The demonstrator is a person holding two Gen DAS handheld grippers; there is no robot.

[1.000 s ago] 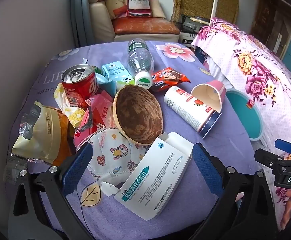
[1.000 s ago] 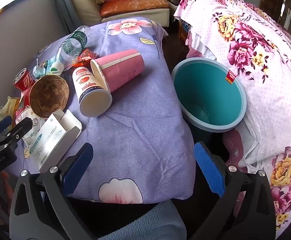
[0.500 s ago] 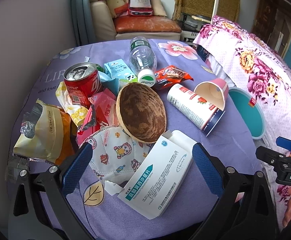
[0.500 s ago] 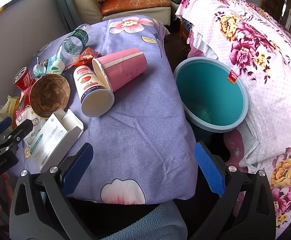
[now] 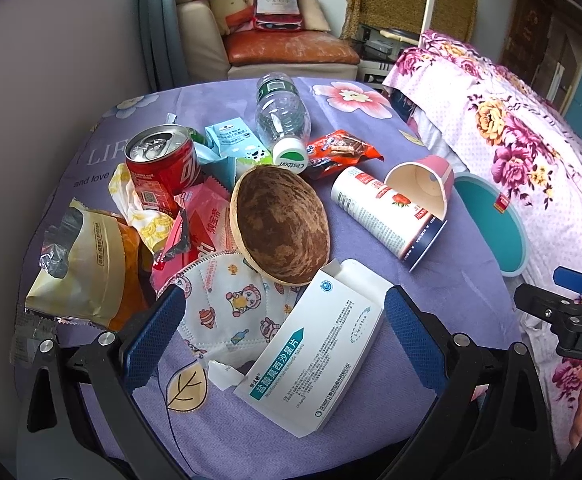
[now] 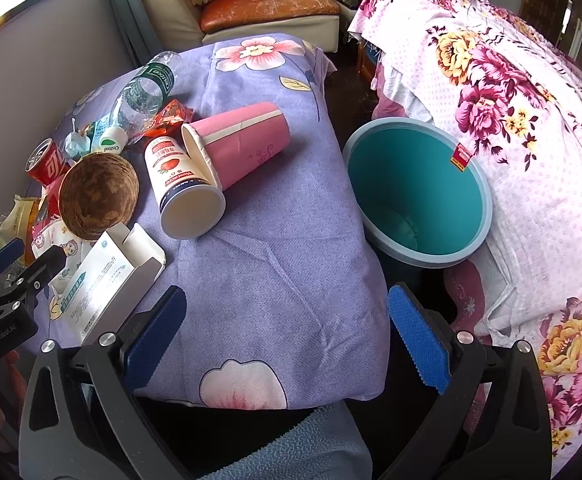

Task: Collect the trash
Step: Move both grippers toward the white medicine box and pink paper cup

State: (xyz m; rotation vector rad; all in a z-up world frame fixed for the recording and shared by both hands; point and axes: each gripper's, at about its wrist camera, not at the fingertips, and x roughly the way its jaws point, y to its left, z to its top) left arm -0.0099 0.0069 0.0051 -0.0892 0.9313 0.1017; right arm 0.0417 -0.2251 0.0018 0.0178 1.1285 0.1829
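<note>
2 grippers: both spread wide, nothing between the fingers of either.
Left gripper [image 5: 281,334]: hovers over the near edge of the table, fingers either side of the box and mask, touching neither as far as I can tell.
Right gripper [image 6: 287,340]: hovers over a bare stretch of purple cloth [image 6: 283,240] at the near table edge, bin off to its right.
Box [image 5: 315,354]: white medicine carton, end flap open, lying flat, nearest to the left gripper.
Mask [image 5: 231,306]: cartoon-print face mask, partly under the box and the shell.
Shell [image 5: 279,226]: brown coconut half, tilted on edge, resting on the mask.
Bags [image 5: 87,268]: crumpled yellow snack bag at left edge; pink wrapper [image 5: 207,224] between it and the shell.
Cups [image 5: 387,216]: 2 paper cups on their sides right of the shell, white strawberry cup with a pink cup [image 5: 423,180] touching it.
Can [image 5: 161,166]: red soda can, upright, opened, behind the pink wrapper.
Carton [image 5: 235,146]: small teal milk carton right of the can.
Bottle [image 5: 283,118]: clear plastic bottle lying down, white cap toward the camera.
Snack wrapper [image 5: 341,150]: orange-red, just right of the bottle cap.
Bin [image 6: 415,192]: teal bucket on the floor between table and flowered bed [image 6: 511,100]; looks empty.
</note>
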